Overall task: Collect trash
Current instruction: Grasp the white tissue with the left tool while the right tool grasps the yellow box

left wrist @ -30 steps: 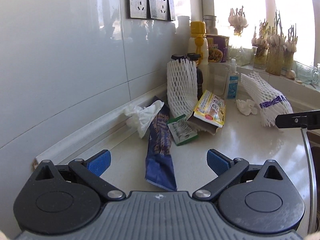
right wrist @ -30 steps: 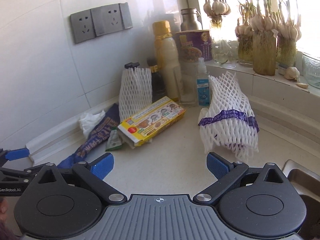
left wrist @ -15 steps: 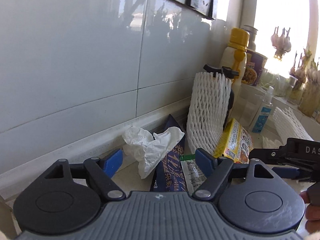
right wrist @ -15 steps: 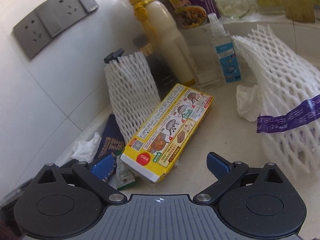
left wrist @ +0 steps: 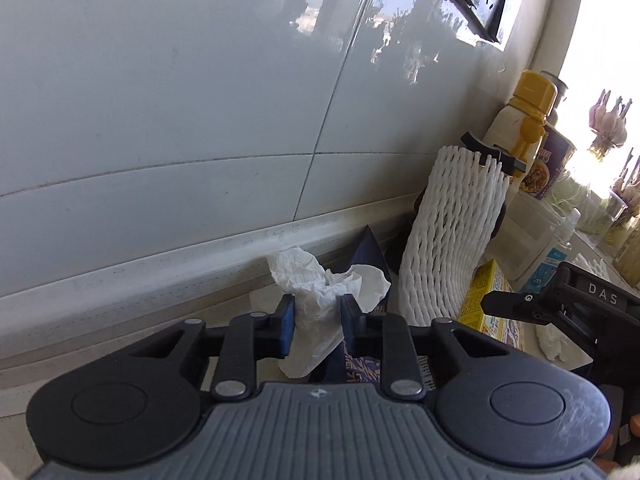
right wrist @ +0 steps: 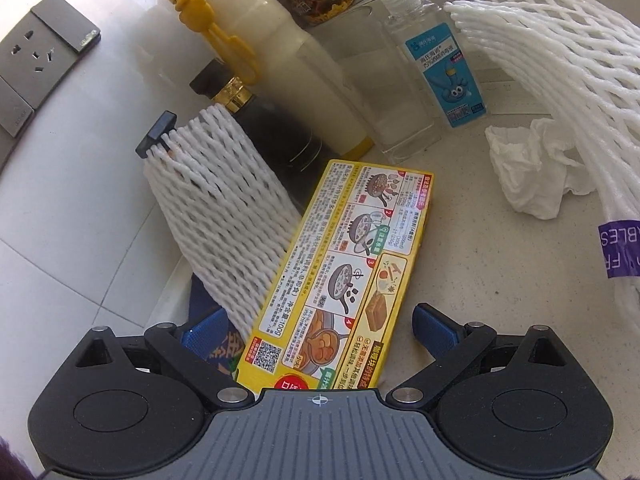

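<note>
My left gripper point(left wrist: 317, 326) is shut on a crumpled white tissue point(left wrist: 326, 288) that lies on the counter by the wall's base strip. A dark blue snack wrapper point(left wrist: 360, 368) lies under and behind it. My right gripper point(right wrist: 318, 328) is open, its jaws on either side of the near end of a yellow carton point(right wrist: 340, 276) that lies flat on the counter. The carton also shows in the left wrist view point(left wrist: 486, 300), with the right gripper's finger over it. A second crumpled tissue point(right wrist: 534, 170) lies to the right of the carton.
A bottle in a white foam net sleeve point(right wrist: 216, 208) stands left of the carton, also in the left wrist view point(left wrist: 452, 232). Behind it stand a dark bottle point(right wrist: 272, 128), a yellow-capped bottle point(right wrist: 256, 48) and a clear spray bottle point(right wrist: 432, 60). A large foam net point(right wrist: 560, 80) lies right.
My left gripper moved in to the tissue and shut on it. My right gripper moved forward and down so its open jaws now straddle the yellow carton's near end.
</note>
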Motion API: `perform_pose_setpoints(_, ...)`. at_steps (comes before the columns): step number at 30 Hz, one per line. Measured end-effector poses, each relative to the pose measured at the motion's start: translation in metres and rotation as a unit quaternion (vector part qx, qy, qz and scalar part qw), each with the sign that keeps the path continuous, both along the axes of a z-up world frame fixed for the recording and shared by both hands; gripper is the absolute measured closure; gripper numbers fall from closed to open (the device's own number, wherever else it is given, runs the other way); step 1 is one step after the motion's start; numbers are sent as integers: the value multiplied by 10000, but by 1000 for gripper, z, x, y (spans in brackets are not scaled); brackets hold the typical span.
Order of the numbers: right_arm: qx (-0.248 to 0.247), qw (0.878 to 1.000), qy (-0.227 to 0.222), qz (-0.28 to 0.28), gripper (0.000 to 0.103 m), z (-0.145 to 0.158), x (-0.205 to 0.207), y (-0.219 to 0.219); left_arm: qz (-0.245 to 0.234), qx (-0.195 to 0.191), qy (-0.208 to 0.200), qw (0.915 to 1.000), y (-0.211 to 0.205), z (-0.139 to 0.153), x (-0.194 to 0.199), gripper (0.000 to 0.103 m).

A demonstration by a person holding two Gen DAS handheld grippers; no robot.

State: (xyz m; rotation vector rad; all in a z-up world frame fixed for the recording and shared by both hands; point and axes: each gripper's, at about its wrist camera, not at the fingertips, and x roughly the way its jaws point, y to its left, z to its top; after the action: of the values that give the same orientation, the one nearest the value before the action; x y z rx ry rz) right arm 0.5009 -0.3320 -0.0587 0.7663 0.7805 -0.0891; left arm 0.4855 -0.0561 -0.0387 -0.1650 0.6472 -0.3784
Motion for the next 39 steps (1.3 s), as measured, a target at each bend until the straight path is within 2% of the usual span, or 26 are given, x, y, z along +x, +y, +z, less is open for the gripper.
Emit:
perform_pose_setpoints(1,-92,10000,13,-9,8,0,2,1,6,30,-19,10000,0,0,0,87)
perform_pose_setpoints(3,-234,9997,48,-59,21,1,2,4,3,74,-52,10000,0,-1,1,94)
perform_pose_setpoints(13,-308,9994,-18,-157,30,13,-16,1,-61,277,-261,9993,-2,12,-10,98)
perform_pose_setpoints(14,-309,9994,-28,-139,46,16,-18,1,-64,281,-278,9992,-1,14,-13,98)
perform_pose_setpoints(15,-269,9996,-27,-99,55,18,-21,0,-68,275,-287,9992,0,16,-15,98)
perform_pose_setpoints(19,-416,9991,-49,-10,63,30,-30,2,-37,301,-308,9991,4,25,-26,98)
perform_pose_setpoints(23,-284,9995,58,-94,60,29,-35,1,-39,350,-310,9989,8,31,-36,98)
perform_pose_setpoints(25,-242,9994,107,-239,38,29,-37,1,-64,407,-299,9987,9,32,-40,98)
perform_pose_setpoints(26,-246,9992,94,-311,18,29,-38,1,-84,436,-291,9986,10,32,-42,98)
perform_pose_setpoints(27,-270,9990,67,-350,11,30,-38,2,-118,465,-290,9984,10,32,-43,98)
perform_pose_setpoints(31,-445,9983,185,-323,11,24,-27,13,-201,585,-303,9976,8,29,-44,98)
perform_pose_setpoints(35,-903,9944,445,-316,11,12,-14,31,-250,629,-241,9974,9,24,-44,98)
perform_pose_setpoints(39,-1523,9870,422,-309,13,8,-11,50,-297,665,-232,9971,11,21,-42,98)
